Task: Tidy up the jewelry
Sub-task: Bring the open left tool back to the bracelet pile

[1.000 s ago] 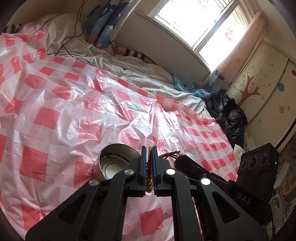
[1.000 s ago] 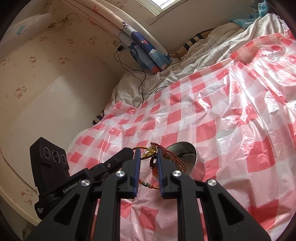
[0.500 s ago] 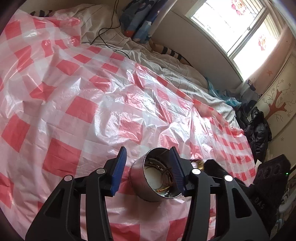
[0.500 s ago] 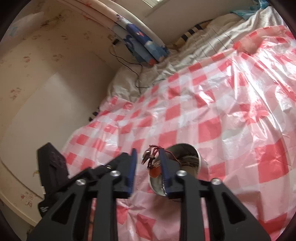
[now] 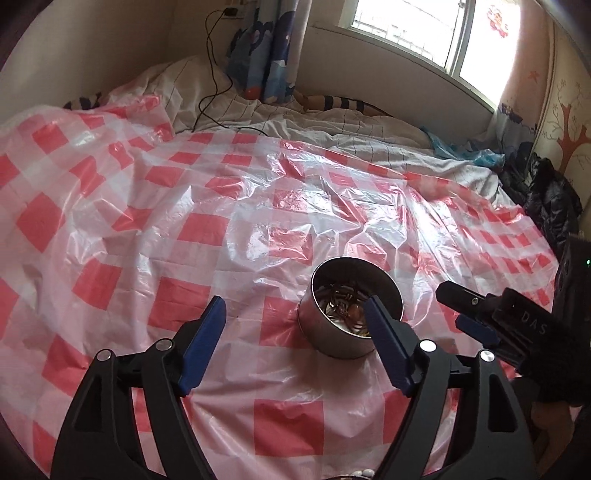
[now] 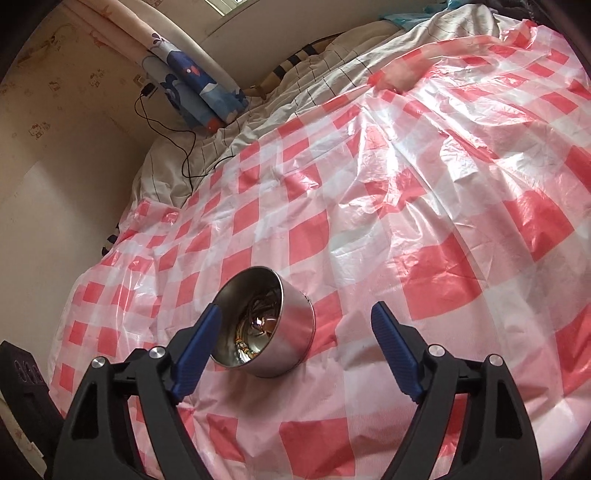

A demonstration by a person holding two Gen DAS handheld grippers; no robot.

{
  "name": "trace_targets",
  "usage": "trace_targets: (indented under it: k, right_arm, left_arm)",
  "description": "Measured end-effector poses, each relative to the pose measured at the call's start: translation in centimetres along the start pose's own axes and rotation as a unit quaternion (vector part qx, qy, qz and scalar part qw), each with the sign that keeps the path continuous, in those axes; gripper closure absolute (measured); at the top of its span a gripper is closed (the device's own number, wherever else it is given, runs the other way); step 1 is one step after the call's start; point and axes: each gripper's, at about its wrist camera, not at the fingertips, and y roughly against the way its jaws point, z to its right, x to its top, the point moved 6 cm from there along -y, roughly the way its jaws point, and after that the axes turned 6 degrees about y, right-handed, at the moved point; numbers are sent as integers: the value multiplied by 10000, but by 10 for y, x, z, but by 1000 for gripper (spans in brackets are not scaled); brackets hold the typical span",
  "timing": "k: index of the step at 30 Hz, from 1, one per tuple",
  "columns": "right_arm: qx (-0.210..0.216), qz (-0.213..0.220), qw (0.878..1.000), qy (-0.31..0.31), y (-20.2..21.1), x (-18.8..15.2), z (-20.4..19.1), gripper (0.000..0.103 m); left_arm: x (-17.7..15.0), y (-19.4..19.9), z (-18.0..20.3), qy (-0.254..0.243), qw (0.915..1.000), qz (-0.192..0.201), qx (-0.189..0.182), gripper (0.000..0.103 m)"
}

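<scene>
Closest to me, my left gripper (image 5: 293, 314) is hovering with its blue-padded fingers spread wide and gripping nothing. My right gripper (image 6: 295, 314) is doing the same, its fingers far apart and empty; from the left wrist view I am seeing it (image 5: 467, 310) off to the right of the tin.

Just past the fingertips, a round metal tin (image 5: 349, 334) is sitting upright and lidless on the red-and-white checked plastic sheet (image 5: 207, 236). In the left view it is standing just inside the right finger, which is overlapping its rim; in the right view the tin (image 6: 280, 343) is lying by the left finger.

The jewelry (image 5: 343, 308) is resting inside the tin, on its bottom. I am reading it as a tangle of thin dark cords and chains with a rounded amber-brown piece among them, and in the right view the jewelry (image 6: 260, 325) is also showing a short run of small coloured beads near the tin wall. Individual pieces are too knotted for me to separate.

Farther out, the crinkled sheet is covering a bed, giving way to white striped bedding (image 5: 332, 125). Beyond that, a black cable (image 5: 207, 81) is trailing down onto it beside a blue patterned curtain (image 5: 264, 62), under a bright window (image 5: 424, 29).
</scene>
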Motion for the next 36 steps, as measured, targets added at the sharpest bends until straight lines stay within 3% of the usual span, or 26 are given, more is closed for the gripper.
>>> trace_targets:
  k: [6, 13, 28, 30, 32, 34, 36]
  right_arm:
    - [-148, -29, 9998, 148, 19, -20, -3, 15]
    - [-292, -124, 9992, 252, 35, -46, 0, 15]
    - [-363, -342, 9977, 457, 30, -50, 1, 13]
    - [-366, -388, 9973, 511, 30, -51, 1, 13]
    - [-367, -408, 9968, 579, 32, -51, 2, 13]
    - [-424, -395, 9962, 649, 36, -50, 4, 13]
    - [-443, -403, 9960, 661, 41, -51, 8, 13]
  left_arm:
    - [-13, 35, 6, -396, 9987, 272, 160, 20]
    - [-27, 65, -1, -477, 9976, 417, 264, 15]
    - [-24, 67, -1, -785, 9946, 540, 423, 12]
    - [-27, 62, 2, -799, 9960, 321, 240, 12]
    - [-34, 52, 5, -702, 9971, -182, -213, 12]
    - [-47, 39, 6, -455, 9918, -900, -783, 12]
    - [-62, 29, 5, -192, 9829, -1449, -1124, 12]
